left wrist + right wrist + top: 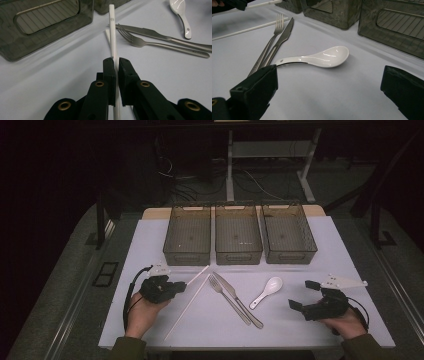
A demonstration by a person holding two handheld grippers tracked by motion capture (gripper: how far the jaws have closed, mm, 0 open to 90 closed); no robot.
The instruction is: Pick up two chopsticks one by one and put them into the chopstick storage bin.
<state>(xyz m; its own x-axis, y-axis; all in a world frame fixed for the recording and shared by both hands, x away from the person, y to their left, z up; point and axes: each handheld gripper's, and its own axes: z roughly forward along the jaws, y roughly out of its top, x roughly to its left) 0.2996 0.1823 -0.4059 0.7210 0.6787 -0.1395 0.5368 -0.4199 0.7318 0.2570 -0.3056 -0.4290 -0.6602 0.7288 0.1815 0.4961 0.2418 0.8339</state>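
On the white table (330,245) the left gripper (176,286) is clamped on a white chopstick (113,37), and the left gripper view shows both black jaws pressed against the stick, which runs forward between them with its far end pointing toward the fork; a second white chopstick (186,307) lies flat on the table just left of the fork, slanting from beside the tines down toward the near edge; the fork (227,297) lies in the middle of the table, and the table knife (239,301) sits right beside it on its right, the two close together and nearly parallel, tips aimed at the bins; right of the fork, past the knife, a white ceramic soup spoon (267,291) rests bowl-up, apart from the knife; beyond the fork's tines three empty smoky-clear plastic bins (239,232) stand in a row, side by side; the right gripper (303,294) hovers well right of the fork, past the spoon, jaws spread wide with nothing between them, and in the right gripper view the spoon lies ahead of the gap.
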